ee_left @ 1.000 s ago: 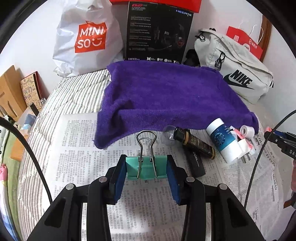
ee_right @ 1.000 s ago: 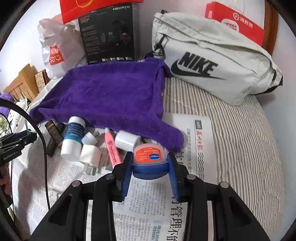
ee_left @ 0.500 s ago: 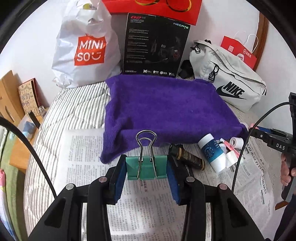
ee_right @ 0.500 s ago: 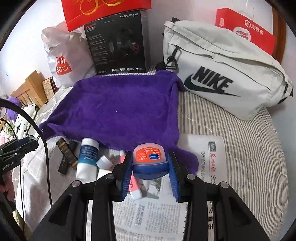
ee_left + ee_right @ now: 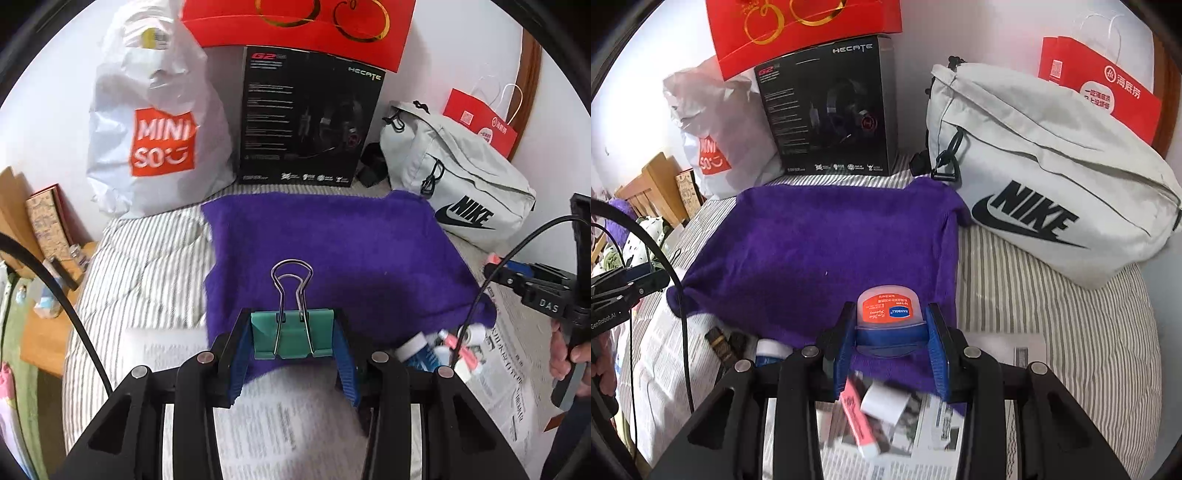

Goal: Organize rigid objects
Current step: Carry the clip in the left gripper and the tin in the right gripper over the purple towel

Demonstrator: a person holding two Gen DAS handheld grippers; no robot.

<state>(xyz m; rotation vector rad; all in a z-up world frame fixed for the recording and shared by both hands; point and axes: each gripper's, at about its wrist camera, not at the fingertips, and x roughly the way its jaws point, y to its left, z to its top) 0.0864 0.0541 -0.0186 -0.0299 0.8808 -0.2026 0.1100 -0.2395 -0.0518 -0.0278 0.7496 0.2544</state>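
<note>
A green binder clip (image 5: 293, 338) is clamped between the pads of the left claw (image 5: 291, 354), and a small blue jar with an orange label (image 5: 889, 314) is gripped in the right claw (image 5: 891, 345); both are held in the air above the near edge of the purple towel (image 5: 827, 251) spread on the bed. Nothing is yet seen laid on the towel. Several items, among them a white-capped bottle (image 5: 415, 349), a pink tube (image 5: 860, 421) and a dark bottle (image 5: 718, 341), are left on the newspaper (image 5: 916, 439), so most of the sorting is judged to remain.

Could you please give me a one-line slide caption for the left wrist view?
Left gripper holds a green binder clip above the purple towel.
</note>
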